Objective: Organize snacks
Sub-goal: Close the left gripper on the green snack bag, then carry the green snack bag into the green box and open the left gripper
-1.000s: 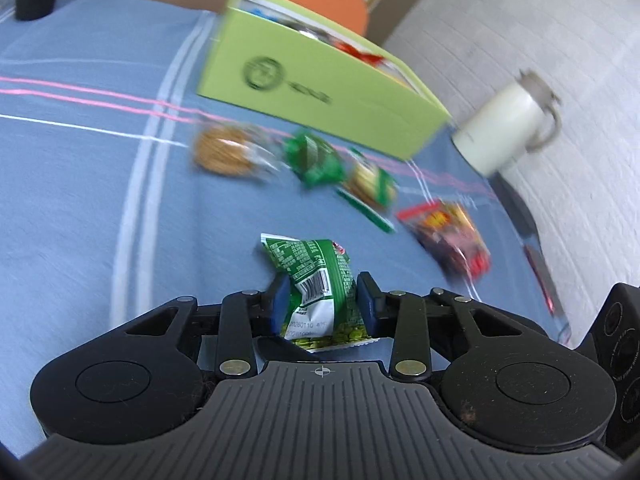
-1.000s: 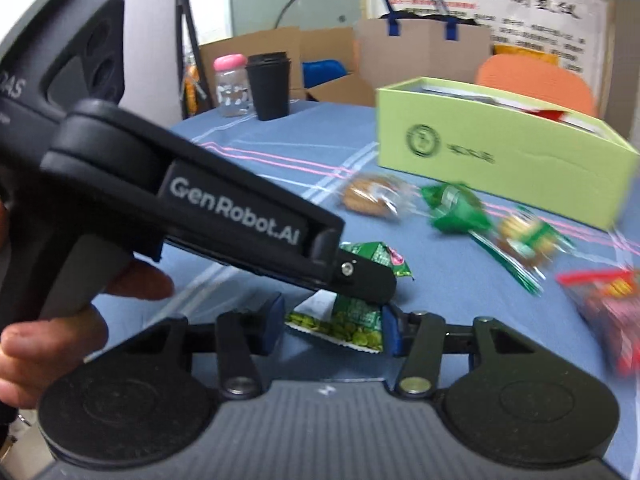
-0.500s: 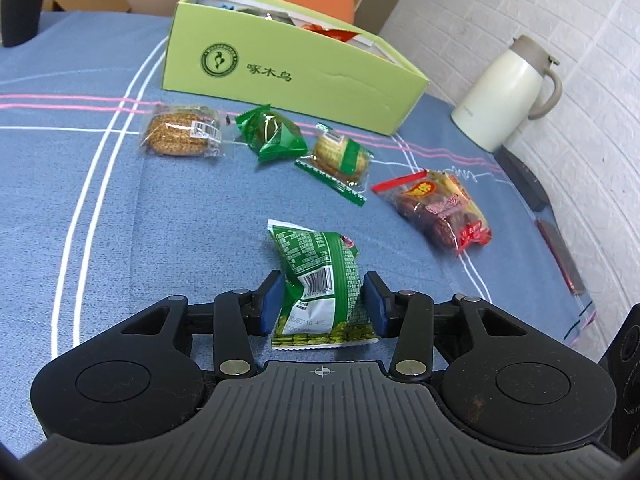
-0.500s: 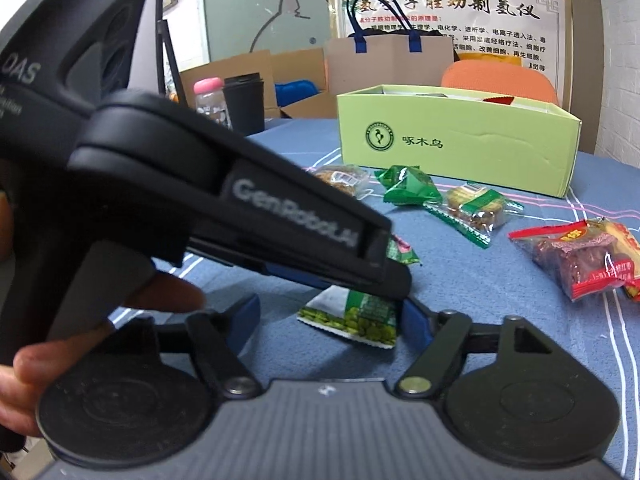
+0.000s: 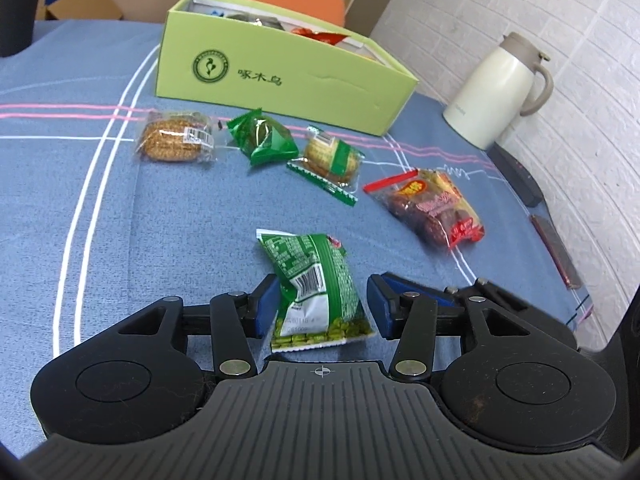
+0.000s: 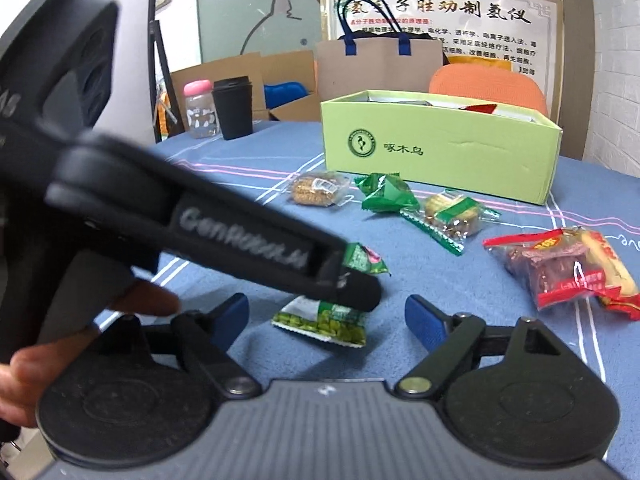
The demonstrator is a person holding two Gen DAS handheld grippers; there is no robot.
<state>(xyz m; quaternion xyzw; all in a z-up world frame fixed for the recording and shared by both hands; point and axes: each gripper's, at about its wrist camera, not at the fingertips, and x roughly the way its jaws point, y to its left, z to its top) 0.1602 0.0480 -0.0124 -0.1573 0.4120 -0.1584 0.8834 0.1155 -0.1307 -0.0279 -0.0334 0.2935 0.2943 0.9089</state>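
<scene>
Both claws have widened since a second ago and are opening off the green pea packet (image 5: 316, 288), which lies loose on the blue surface (image 5: 172, 240) between them: left claw (image 5: 320, 306), right claw (image 6: 326, 318). Green box (image 5: 280, 76) beyond holds some snacks; five packets remain outside.

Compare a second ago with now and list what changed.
Both grippers, left gripper and right gripper, were clamped on the green pea packet; their jaws are opening and it lies loose on the tablecloth. The green box and other snacks stayed put.
</scene>
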